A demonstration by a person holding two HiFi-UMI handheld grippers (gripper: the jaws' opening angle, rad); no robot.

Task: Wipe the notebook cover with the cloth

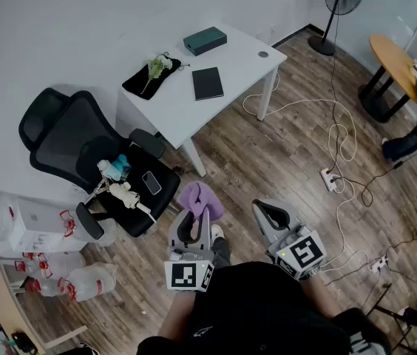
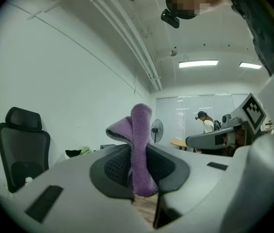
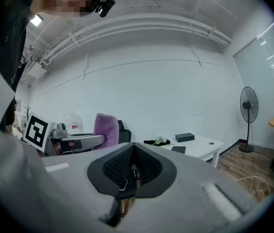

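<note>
A dark notebook (image 1: 208, 83) lies flat on the white table (image 1: 238, 61) far ahead; it also shows small in the right gripper view (image 3: 178, 149). My left gripper (image 1: 194, 226) is shut on a purple cloth (image 1: 199, 199), which sticks up between the pads (image 2: 139, 149). Beside it on the right, my right gripper (image 1: 268, 214) is shut with nothing between its jaws. Both grippers hang over the wooden floor, well short of the table.
A teal box (image 1: 205, 41) and a black pouch with green stuff (image 1: 151, 76) share the table. A black office chair (image 1: 90, 154) with a phone and clutter stands left. Cables and a power strip (image 1: 330, 179) cross the floor; a fan (image 1: 338, 9) stands at the back right.
</note>
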